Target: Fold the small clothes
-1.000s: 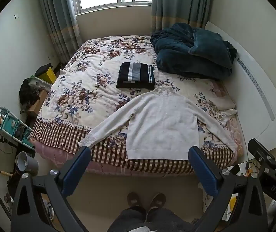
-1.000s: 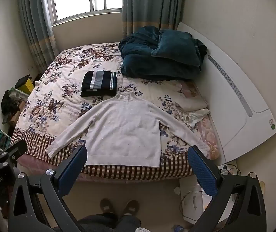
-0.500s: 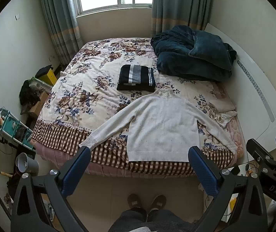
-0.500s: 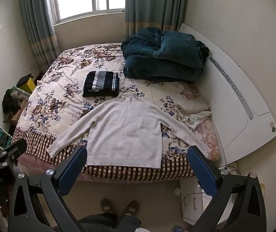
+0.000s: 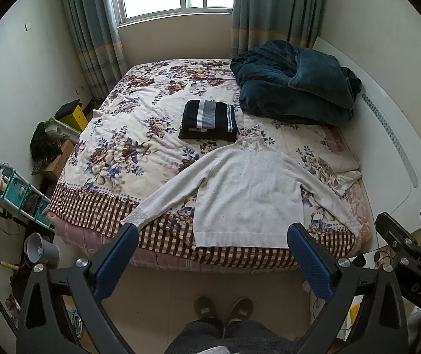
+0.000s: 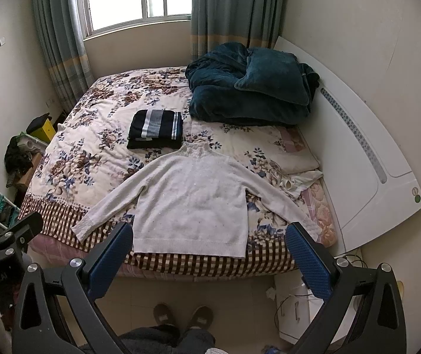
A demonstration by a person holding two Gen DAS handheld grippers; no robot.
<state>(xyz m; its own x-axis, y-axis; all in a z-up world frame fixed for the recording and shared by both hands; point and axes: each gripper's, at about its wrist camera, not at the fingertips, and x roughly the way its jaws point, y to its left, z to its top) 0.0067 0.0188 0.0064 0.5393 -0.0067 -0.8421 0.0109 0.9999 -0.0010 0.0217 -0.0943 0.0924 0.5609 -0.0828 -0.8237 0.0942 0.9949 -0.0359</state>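
Scene: a white sweater (image 5: pixel 247 194) lies spread flat, face up, on a floral bedspread (image 5: pixel 127 135), hem at the bed's near edge and both sleeves angled outward.
Finished pile: a folded navy striped garment (image 5: pixel 207 119) sits just beyond the sweater's collar, apart from it by a narrow strip of bedspread.
Beyond the sweater: a heaped teal blanket (image 5: pixel 296 85) lies further back and to the right, well apart from it.
Left gripper (image 5: pixel 213 258): jaws spread wide, nothing between them, held above the floor short of the sweater's hem.
Right gripper (image 6: pixel 210 255): likewise gaping and empty, also short of the hem.
Person: standing at the foot of the bed, slippers (image 6: pixel 182 314) on the tile below the sweater's hem.
Step in hand: by the look of it, the start of the second garment; no fold is yet made in the sweater.
Next move: probably each gripper reaching to a sleeve or shoulder, closing on one layer of knit, and carrying it inward across the body.
Caveat: the right cuff is hidden behind the right gripper's pad, so how it lies cannot be told.
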